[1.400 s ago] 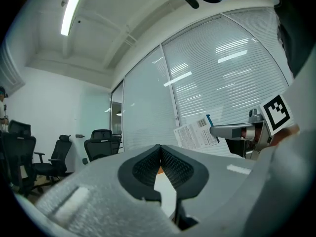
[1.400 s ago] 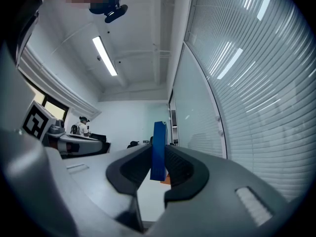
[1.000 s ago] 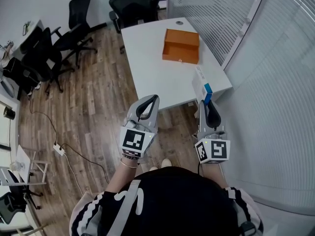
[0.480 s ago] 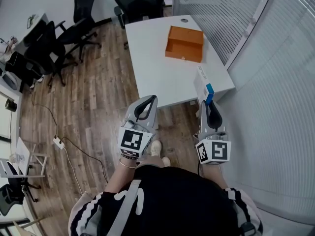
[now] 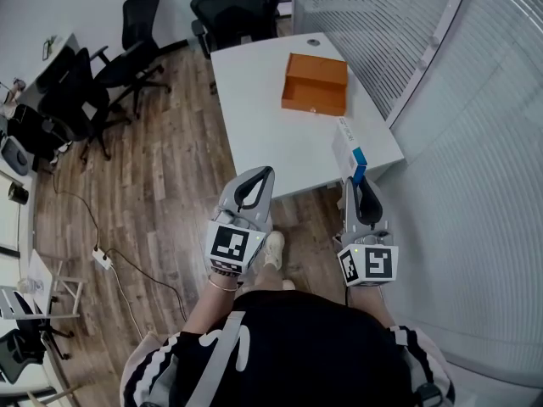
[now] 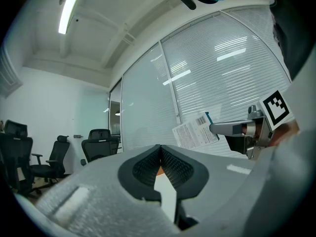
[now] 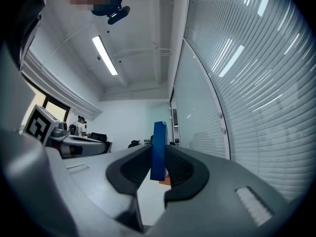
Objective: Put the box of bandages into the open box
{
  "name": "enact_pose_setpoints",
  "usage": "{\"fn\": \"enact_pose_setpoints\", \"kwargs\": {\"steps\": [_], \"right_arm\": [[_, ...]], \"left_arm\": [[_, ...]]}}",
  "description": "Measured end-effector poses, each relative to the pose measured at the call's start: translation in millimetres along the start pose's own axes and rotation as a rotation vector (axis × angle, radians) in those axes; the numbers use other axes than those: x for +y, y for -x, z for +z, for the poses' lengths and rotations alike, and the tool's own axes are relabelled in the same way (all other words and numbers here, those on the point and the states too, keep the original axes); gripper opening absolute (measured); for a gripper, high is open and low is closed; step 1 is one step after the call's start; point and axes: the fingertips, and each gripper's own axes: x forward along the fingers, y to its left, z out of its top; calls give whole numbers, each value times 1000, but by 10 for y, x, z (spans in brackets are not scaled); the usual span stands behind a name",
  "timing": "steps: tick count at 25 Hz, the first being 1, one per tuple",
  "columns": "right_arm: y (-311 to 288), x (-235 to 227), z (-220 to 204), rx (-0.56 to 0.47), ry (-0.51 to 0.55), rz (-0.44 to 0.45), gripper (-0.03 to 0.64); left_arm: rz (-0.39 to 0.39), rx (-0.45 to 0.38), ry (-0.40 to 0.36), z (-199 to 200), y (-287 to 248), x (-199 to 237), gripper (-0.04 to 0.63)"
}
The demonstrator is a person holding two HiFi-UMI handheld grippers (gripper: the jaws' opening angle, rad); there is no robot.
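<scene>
One slim white-and-blue cardboard bandage box (image 5: 349, 149) sits clamped in the right hand-held gripper (image 7: 158, 157); left hand-held gripper (image 6: 160, 154) closed, empty; open orange cardboard box (image 5: 316, 83) ahead.

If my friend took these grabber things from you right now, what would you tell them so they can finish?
Right gripper: shut on the box of bandages, held on edge by the near right corner of the white table.
Left gripper: shut, nothing in it, in front of the table's near edge.
Open orange box: on the far part of the table, nothing seen inside.
Done: bandages picked up.
Left: carry them to the orange box, set them inside, let go.
</scene>
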Motion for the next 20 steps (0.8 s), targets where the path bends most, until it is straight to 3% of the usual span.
{"fn": "enact_pose_setpoints", "kwargs": {"steps": [10,20], "right_arm": [[-782,-240,-54,11,0,-28,81],[-844,-305,-208,10,-3,-40,81]], "left_arm": [[-14,-8,14,9,-718,523,0],[-44,-12,1,-92,-871,502,0]]}}
